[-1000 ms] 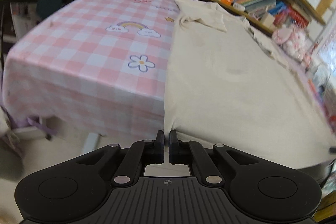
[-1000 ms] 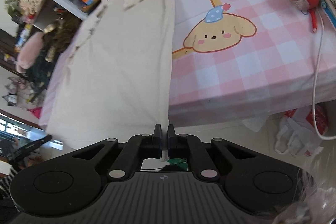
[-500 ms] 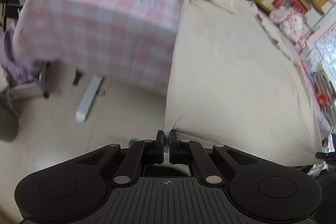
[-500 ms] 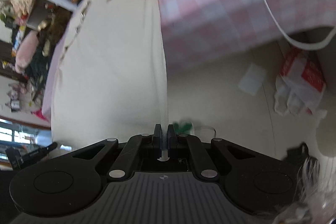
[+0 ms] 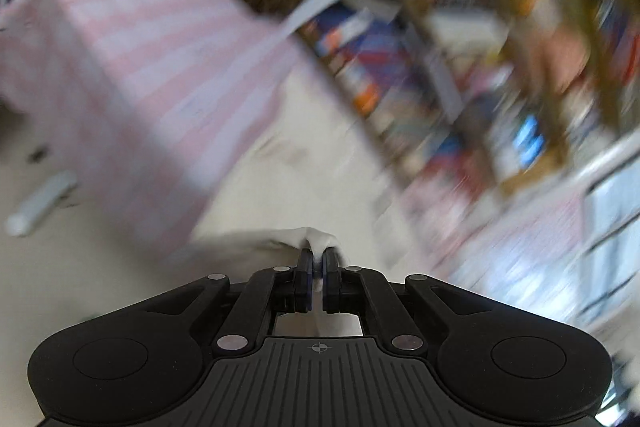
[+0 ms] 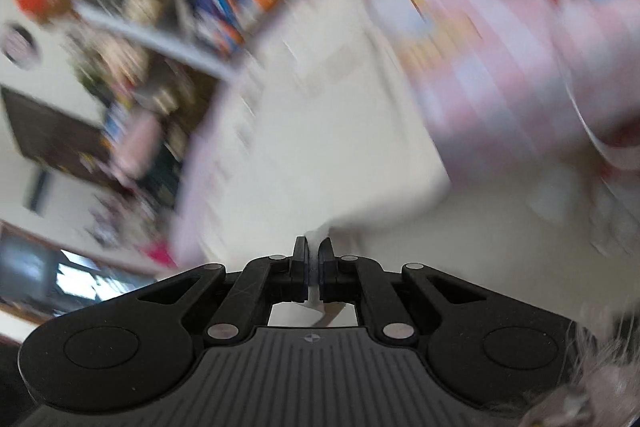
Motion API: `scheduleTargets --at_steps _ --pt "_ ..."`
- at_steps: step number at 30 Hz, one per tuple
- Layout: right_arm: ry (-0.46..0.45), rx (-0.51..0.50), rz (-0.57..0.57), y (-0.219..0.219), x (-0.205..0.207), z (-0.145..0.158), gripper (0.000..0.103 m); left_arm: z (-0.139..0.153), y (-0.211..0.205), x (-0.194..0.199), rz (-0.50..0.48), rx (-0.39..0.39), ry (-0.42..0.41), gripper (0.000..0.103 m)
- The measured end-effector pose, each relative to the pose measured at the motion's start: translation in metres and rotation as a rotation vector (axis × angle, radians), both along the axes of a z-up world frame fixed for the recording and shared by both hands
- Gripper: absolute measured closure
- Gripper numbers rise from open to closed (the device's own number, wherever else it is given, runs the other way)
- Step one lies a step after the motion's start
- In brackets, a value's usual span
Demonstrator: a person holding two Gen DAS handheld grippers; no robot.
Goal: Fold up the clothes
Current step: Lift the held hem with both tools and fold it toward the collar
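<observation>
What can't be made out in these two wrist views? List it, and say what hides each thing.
- Left wrist view: motion blur smears the bookshelf and the pink checked tablecloth; its pattern is unreadable.
- Left wrist view: the cream garment shows only as a bunch at the left gripper; the gripper body hides the rest.
- Right wrist view: blur hides the garment's collar and sleeves.
- Right wrist view: the right gripper body covers the hanging hem.

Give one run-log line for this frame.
left gripper: shut on cream garment | right gripper: shut on cream garment | views: motion-blurred
</observation>
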State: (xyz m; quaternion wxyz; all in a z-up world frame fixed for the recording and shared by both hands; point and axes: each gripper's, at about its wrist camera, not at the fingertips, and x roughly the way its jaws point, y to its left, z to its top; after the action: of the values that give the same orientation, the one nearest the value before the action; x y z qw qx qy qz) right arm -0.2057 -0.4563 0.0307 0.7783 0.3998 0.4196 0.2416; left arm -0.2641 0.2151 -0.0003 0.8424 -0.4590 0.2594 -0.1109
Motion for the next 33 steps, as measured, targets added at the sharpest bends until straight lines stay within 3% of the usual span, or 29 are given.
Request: scheduleTargets --at_steps 4,9,14,19,23,27,33 --pt "-0.066 0.151 -0.187 -0.003 0.036 0.0 0.099 0.01 -0.009 0.035 0.066 -0.087 -0.1 0.1" --pt "-0.067 0.213 -0.276 0.012 0.076 -0.006 0.099 0.0 -0.02 0.061 0.106 -0.15 -0.106 0.1" --pt "-0.041 0.192 -0.303 0.019 0.106 -0.004 0.098 -0.01 -0.012 0.091 0.153 -0.17 -0.065 0.1" --pt "-0.061 0.23 -0.38 0.008 0.149 0.007 0.098 0.0 0.002 0.15 0.175 -0.191 -0.074 0.1" --pt "-0.111 0.243 -0.453 0.008 0.192 0.013 0.099 0.008 0.0 0.207 0.162 -0.161 -0.099 0.1" --pt "-0.042 0.219 -0.511 0.017 0.238 -0.006 0.098 -0.008 -0.002 0.261 0.15 -0.177 -0.031 0.101" --pt "0.023 0.194 -0.515 0.028 0.287 -0.023 0.098 -0.016 0.002 0.308 0.107 -0.195 0.028 0.101"
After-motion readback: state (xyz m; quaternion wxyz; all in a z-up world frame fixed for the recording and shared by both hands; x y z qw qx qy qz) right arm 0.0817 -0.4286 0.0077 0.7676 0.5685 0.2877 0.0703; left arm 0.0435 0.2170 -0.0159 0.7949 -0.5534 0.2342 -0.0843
